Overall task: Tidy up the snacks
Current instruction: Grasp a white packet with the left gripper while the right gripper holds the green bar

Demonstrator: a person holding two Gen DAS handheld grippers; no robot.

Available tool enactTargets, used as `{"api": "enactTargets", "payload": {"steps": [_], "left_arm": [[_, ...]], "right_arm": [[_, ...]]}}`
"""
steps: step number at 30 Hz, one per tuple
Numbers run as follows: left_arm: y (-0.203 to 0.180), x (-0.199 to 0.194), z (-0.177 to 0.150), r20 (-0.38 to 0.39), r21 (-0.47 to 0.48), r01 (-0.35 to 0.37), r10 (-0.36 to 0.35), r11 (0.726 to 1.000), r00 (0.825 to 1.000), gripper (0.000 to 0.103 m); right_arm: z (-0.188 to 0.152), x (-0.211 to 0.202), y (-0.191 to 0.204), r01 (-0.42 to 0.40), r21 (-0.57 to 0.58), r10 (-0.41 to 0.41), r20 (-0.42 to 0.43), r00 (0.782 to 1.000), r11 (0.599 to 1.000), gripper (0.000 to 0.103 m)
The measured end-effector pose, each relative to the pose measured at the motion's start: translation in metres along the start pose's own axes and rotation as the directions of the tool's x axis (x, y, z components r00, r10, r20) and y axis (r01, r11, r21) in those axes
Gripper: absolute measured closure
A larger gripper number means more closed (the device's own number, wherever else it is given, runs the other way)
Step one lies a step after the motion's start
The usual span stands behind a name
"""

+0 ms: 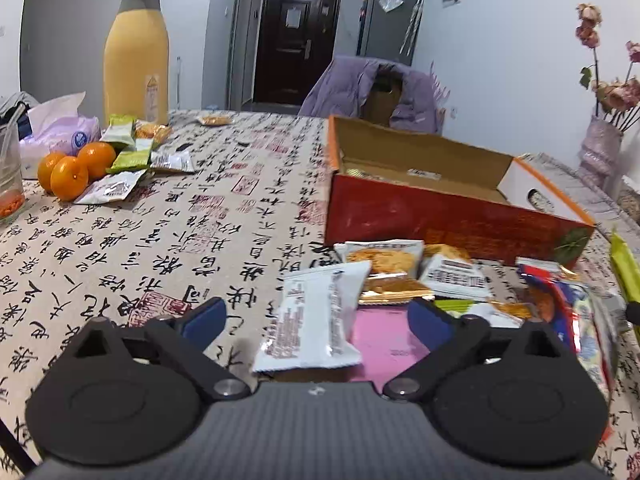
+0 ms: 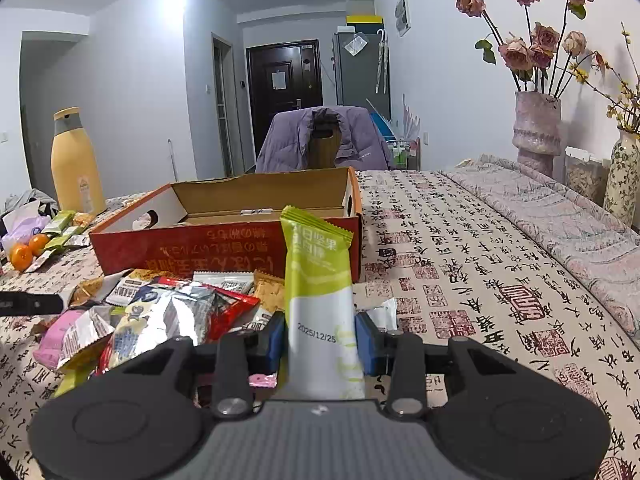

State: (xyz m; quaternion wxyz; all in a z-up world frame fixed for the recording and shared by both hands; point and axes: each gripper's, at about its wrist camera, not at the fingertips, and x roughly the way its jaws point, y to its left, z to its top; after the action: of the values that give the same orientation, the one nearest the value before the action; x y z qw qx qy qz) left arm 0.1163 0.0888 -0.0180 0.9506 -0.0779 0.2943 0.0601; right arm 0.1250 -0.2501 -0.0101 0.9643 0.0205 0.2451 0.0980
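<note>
The right gripper (image 2: 320, 340) is pinching an upright green-and-white packet (image 2: 318, 276) just in front of the red box (image 2: 224, 246), so the slick wrapper risks slipping while the left gripper (image 1: 316, 316) is hovering wide-spread over the snack pile (image 1: 384, 276) before that box.

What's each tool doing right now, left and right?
Left tool: open, holding nothing, above a white snack packet.
Right tool: closed on a green-and-white snack packet, held upright.
</note>
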Motion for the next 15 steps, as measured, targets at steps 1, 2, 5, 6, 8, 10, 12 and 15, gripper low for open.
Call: {"api": "enactTargets", "payload": {"steps": [1,2,5,6,8,10,12,15], "left_arm": [[0.003,0.004,0.002,-0.013,-0.005,0.001,-0.002,1.0,1.0,0.017],[0.004,0.007,0.003,-0.023,-0.013,0.005,-0.005,1.0,1.0,0.021],[0.009,0.015,0.006,-0.044,-0.041,0.027,-0.028,0.999,0.999,0.029],[0.01,0.017,0.007,-0.048,-0.045,0.031,-0.033,0.999,0.998,0.033],[0.012,0.02,0.007,-0.054,-0.057,0.054,-0.057,0.997,0.997,0.04],[0.015,0.021,0.006,-0.057,-0.077,0.076,-0.08,0.994,0.995,0.045],[0.016,0.019,0.005,-0.054,-0.088,0.088,-0.093,0.992,0.994,0.05],[0.017,0.017,0.003,-0.046,-0.089,0.1,-0.105,0.991,0.993,0.059]], "right_arm": [[-0.001,0.0,0.0,0.001,0.001,-0.001,-0.001,1.0,1.0,0.067],[-0.001,0.001,0.0,0.0,0.002,0.0,-0.003,1.0,1.0,0.067],[-0.002,0.002,0.001,0.0,0.004,0.0,-0.008,1.0,1.0,0.067],[-0.002,0.002,0.002,-0.001,0.003,0.001,-0.009,1.0,1.0,0.067],[-0.003,0.002,0.004,-0.001,0.0,0.001,-0.009,1.0,1.0,0.067],[-0.003,0.002,0.004,-0.002,-0.001,0.002,-0.01,1.0,1.0,0.067],[-0.003,0.002,0.004,-0.001,-0.001,0.001,-0.011,1.0,1.0,0.067],[-0.003,0.002,0.005,0.001,0.0,-0.001,-0.013,1.0,1.0,0.067]]}}
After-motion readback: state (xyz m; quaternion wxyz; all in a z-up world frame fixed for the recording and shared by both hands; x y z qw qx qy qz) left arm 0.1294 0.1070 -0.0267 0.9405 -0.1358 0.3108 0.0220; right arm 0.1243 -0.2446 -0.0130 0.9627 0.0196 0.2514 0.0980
